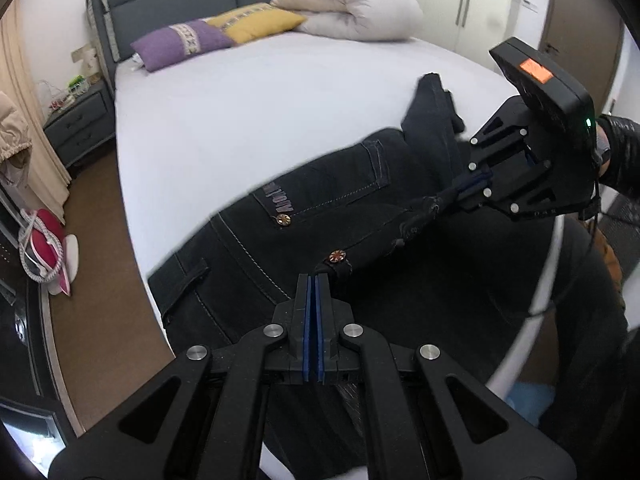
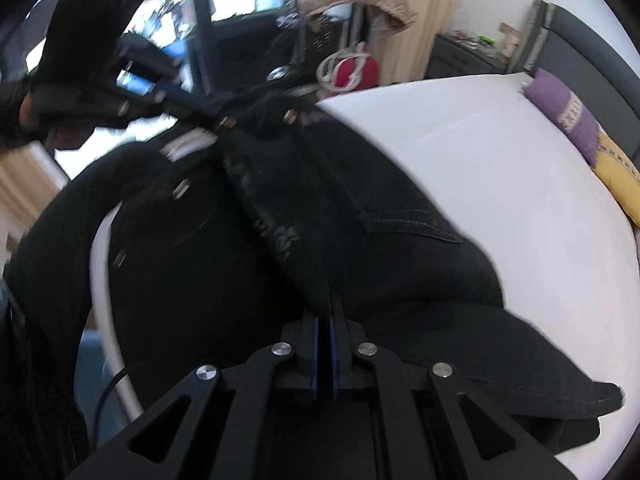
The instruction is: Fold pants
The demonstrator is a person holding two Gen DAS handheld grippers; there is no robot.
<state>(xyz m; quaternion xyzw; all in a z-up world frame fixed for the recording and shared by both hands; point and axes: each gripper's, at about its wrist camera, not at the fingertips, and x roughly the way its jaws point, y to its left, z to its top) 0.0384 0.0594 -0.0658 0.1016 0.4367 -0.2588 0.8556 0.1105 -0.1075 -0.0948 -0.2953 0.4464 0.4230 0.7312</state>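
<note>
Black jeans (image 1: 340,200) lie on the white bed (image 1: 260,100), their waistband lifted off the sheet near the bed's edge. My left gripper (image 1: 313,279) is shut on the waistband beside a copper button (image 1: 337,256). To the right, my right gripper (image 1: 458,196) is shut on another part of the same waistband, which stretches between the two. The right wrist view shows the jeans (image 2: 360,200) blurred, with the right gripper (image 2: 325,300) pinching dark denim and the left gripper (image 2: 208,110) far off at upper left. The legs trail across the bed (image 2: 500,140).
A purple pillow (image 1: 184,44), a yellow pillow (image 1: 256,22) and a rolled white duvet (image 1: 352,4) lie at the headboard. A grey nightstand (image 1: 80,120) and a red bag (image 1: 44,248) stand on the brown floor to the left. A person's dark-clad legs are close at lower right.
</note>
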